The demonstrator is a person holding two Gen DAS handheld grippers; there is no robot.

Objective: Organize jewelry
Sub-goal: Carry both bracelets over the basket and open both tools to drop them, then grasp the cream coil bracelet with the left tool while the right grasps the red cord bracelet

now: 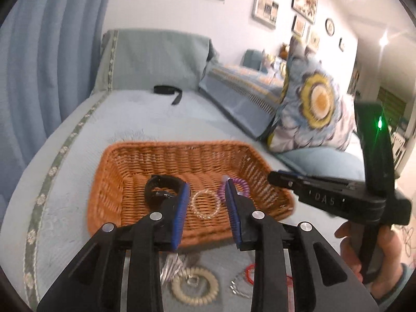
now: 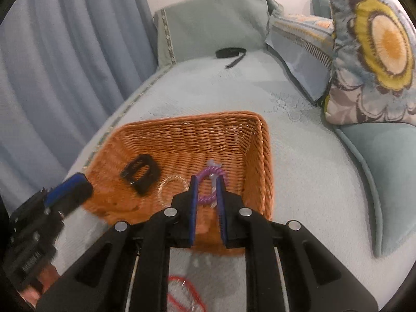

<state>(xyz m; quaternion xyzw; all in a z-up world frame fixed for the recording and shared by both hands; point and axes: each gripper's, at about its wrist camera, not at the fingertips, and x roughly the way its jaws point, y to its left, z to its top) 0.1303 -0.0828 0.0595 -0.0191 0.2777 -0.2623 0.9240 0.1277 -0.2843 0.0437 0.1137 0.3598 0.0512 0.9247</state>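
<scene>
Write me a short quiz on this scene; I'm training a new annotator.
1. True or false: the purple coil lies in the basket.
2. Which lies outside the basket? A black band, B beige coil, C clear bracelet.
3. Fill in: the left gripper has its jaws ____.
Key: 1 true; 2 B; 3 open.
</scene>
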